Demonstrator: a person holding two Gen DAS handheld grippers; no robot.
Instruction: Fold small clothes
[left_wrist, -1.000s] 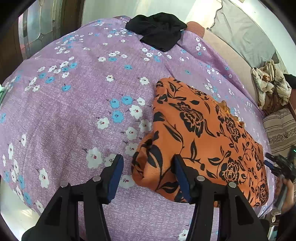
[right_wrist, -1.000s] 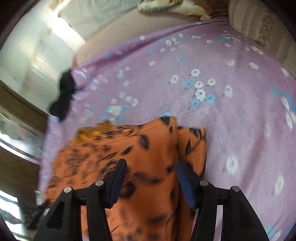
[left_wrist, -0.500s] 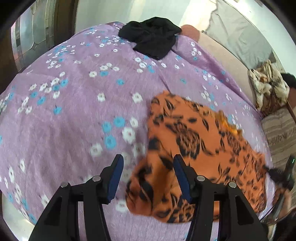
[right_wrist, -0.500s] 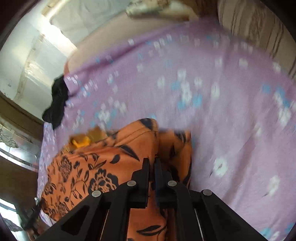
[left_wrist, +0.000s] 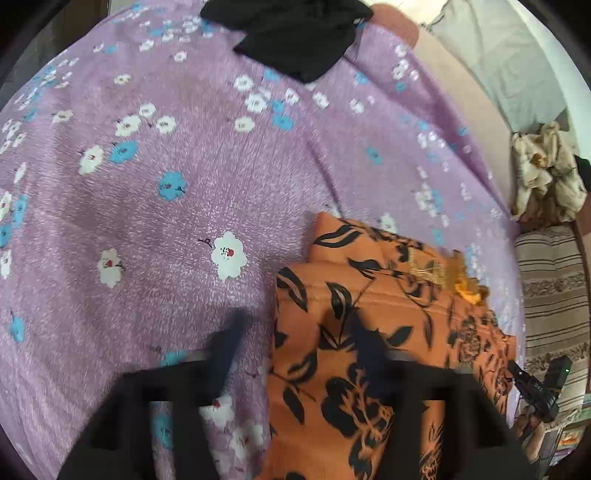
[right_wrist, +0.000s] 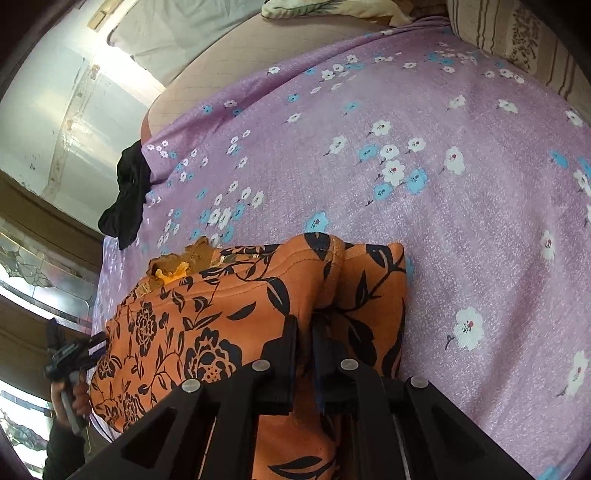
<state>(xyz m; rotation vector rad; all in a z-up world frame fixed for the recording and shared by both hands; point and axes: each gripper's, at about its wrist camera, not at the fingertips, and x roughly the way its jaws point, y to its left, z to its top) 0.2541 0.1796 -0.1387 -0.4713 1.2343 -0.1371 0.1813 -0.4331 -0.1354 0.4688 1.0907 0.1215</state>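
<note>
Purple flowered bedsheet (right_wrist: 461, 229) carries the orange floral garment (right_wrist: 207, 317), part-folded near the bed's edge. My right gripper (right_wrist: 304, 332) is clenched on a raised fold of it; my left gripper (left_wrist: 295, 332), jaws just closing, straddles its other edge without pressing yet. Next, I judge, both must lift and carry that side across evenly.
</note>
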